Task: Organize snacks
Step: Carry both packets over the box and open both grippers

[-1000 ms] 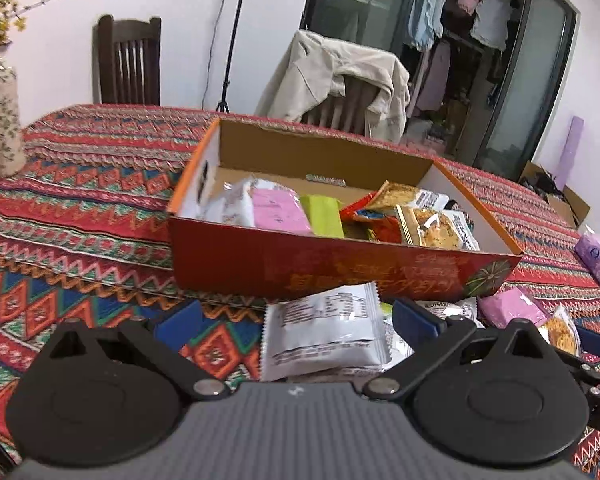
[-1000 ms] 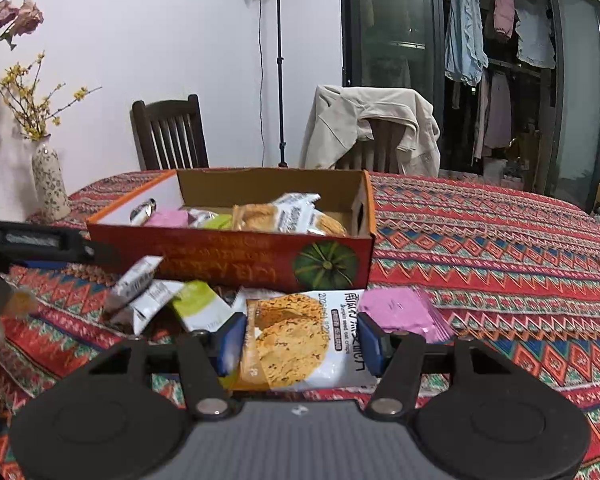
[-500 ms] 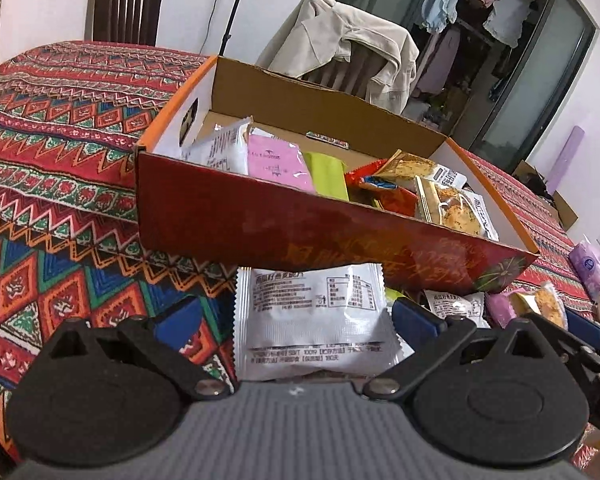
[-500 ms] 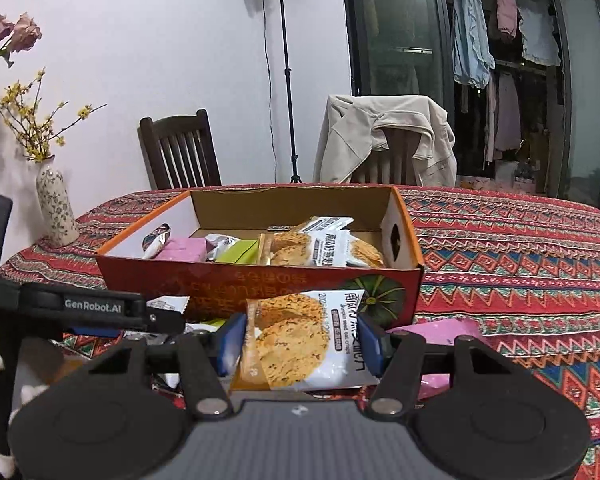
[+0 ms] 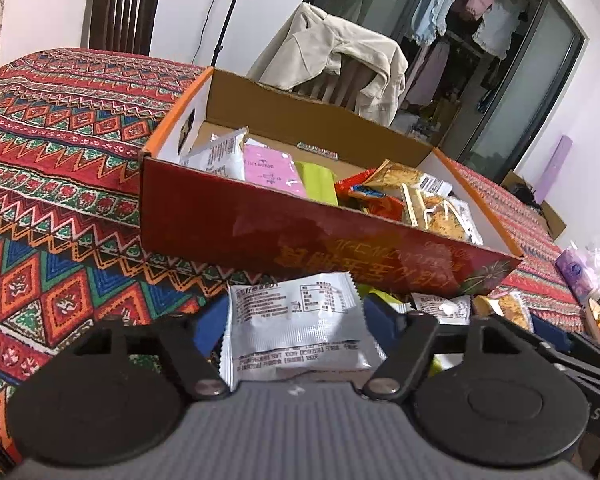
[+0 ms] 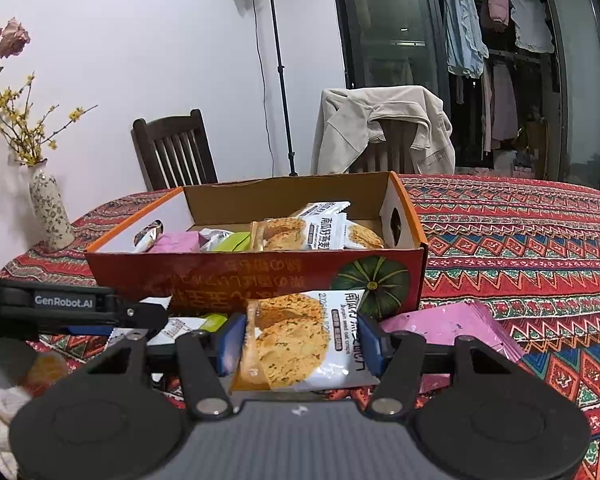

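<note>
An open red and orange cardboard box point(image 5: 312, 236) holds several snack packets; it also shows in the right wrist view point(image 6: 228, 276). My left gripper point(image 5: 296, 324) is shut on a white snack packet point(image 5: 296, 328) and holds it in the air just before the box's near wall. My right gripper point(image 6: 300, 340) is shut on an oat crisp packet point(image 6: 300, 340) in front of the box's pumpkin print. The left gripper's body point(image 6: 68, 304) shows at the left of the right wrist view.
Loose packets lie on the patterned tablecloth point(image 5: 60, 208) in front of the box, among them pink ones point(image 6: 460, 324). A flowered vase point(image 6: 48, 212) stands at the far left. Two chairs, one draped with a jacket point(image 6: 384, 128), stand behind the table.
Both grippers have risen with their packets and come closer to the box. The left gripper now looks down into the box more steeply.
</note>
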A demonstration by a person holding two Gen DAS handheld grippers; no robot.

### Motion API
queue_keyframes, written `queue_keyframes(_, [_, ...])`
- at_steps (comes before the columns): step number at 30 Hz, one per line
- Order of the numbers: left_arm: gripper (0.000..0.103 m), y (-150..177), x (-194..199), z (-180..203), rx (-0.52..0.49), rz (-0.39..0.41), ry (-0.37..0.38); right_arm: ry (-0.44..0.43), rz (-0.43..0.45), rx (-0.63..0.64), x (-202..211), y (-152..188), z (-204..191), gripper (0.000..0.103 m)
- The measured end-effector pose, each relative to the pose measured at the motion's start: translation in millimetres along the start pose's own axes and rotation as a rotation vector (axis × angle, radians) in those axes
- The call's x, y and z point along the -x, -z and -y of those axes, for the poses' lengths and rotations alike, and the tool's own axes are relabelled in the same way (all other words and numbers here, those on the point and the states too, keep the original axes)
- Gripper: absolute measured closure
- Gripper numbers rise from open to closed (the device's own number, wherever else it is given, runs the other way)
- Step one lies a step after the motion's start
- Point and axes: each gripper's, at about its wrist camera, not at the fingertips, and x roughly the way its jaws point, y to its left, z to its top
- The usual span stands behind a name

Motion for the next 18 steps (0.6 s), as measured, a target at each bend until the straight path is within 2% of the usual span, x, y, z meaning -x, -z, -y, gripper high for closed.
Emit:
queue_keyframes(12, [0.034, 1, 30, 10, -0.077, 0.103, -0.046, -0.020, 0.039, 0.024, 6, 3, -5, 0.044])
queue_keyframes(18, [0.034, -1, 53, 17, -0.134, 0.171, -0.035, -0.013, 0.057, 0.034, 13, -3, -9, 0.044])
